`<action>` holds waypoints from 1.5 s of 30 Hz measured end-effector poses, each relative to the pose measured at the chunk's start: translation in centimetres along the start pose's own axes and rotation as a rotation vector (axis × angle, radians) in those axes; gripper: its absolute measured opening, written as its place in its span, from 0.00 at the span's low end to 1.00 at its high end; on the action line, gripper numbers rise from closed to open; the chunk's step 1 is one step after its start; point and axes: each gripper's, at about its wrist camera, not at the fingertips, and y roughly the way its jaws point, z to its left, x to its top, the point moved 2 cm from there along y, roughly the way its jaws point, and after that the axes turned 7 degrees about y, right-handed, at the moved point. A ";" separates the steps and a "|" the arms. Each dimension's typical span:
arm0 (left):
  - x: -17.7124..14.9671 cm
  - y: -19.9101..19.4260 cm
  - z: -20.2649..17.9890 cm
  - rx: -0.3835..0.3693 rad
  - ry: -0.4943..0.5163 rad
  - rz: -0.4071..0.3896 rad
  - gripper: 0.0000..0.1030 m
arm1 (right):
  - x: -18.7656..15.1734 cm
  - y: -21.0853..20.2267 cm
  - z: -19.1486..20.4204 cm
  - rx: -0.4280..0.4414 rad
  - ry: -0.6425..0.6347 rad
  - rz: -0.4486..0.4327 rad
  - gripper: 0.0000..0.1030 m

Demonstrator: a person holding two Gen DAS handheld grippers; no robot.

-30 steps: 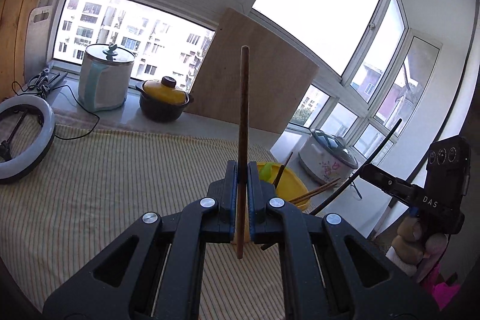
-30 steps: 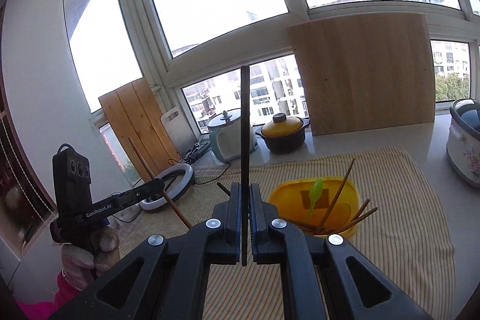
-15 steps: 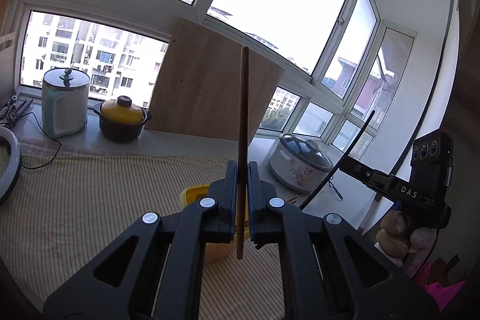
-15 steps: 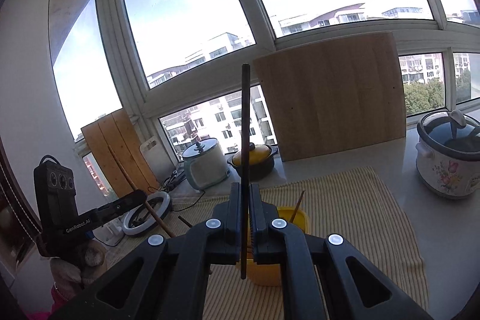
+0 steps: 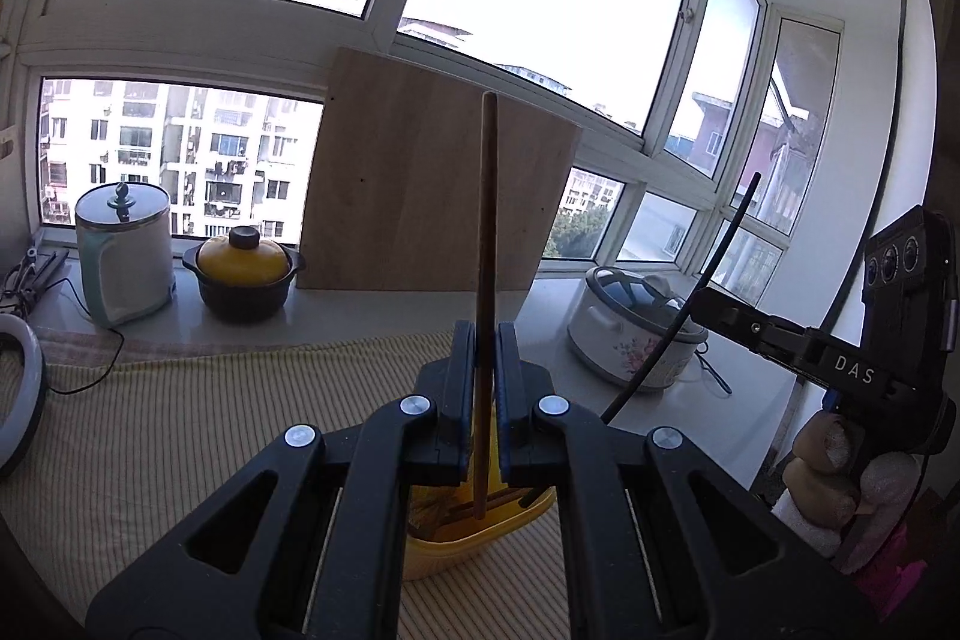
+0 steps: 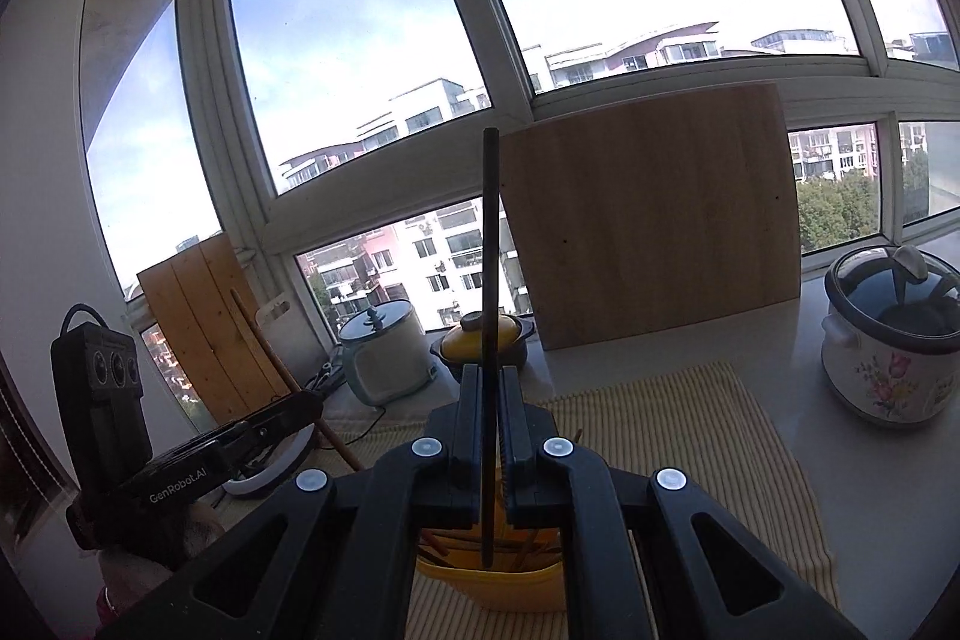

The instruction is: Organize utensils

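Note:
My left gripper [image 5: 485, 340] is shut on a brown wooden chopstick [image 5: 487, 220] that stands upright between the jaws. Its lower end hangs over a yellow tub [image 5: 474, 526] holding several chopsticks, mostly hidden behind the jaws. My right gripper [image 6: 489, 388] is shut on a black chopstick [image 6: 490, 250], also upright, its lower end over the same yellow tub [image 6: 498, 580]. Each gripper shows in the other's view: the right one [image 5: 720, 307] with its black chopstick [image 5: 708, 280] at the right, the left one [image 6: 288, 409] with its brown chopstick [image 6: 282, 370] at the left.
A striped yellow cloth [image 5: 180, 430] covers the counter. On the sill stand a pale kettle pot [image 5: 123, 250], a yellow-lidded casserole [image 5: 243, 268], a wooden board [image 5: 420, 196] and a flowered cooker [image 6: 888, 340]. A ring light [image 5: 18, 400] lies at the left.
Both grippers have tilted up and drawn back toward the near side of the tub, each still holding its chopstick. The tub now sits low, behind the jaws.

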 end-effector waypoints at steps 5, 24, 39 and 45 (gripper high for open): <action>-0.6 1.3 -0.4 0.029 0.030 0.030 0.04 | -0.4 1.5 -0.5 -0.021 -0.002 0.023 0.02; -1.3 1.9 0.2 0.065 0.015 0.057 0.17 | -2.9 4.1 -2.2 -0.049 0.036 0.137 0.09; -1.9 -1.1 1.6 0.088 0.010 0.027 0.17 | -4.9 3.1 -0.7 -0.056 0.018 0.152 0.18; -2.3 -2.6 2.2 0.106 0.008 0.013 0.17 | -5.5 2.5 0.4 -0.061 -0.008 0.146 0.22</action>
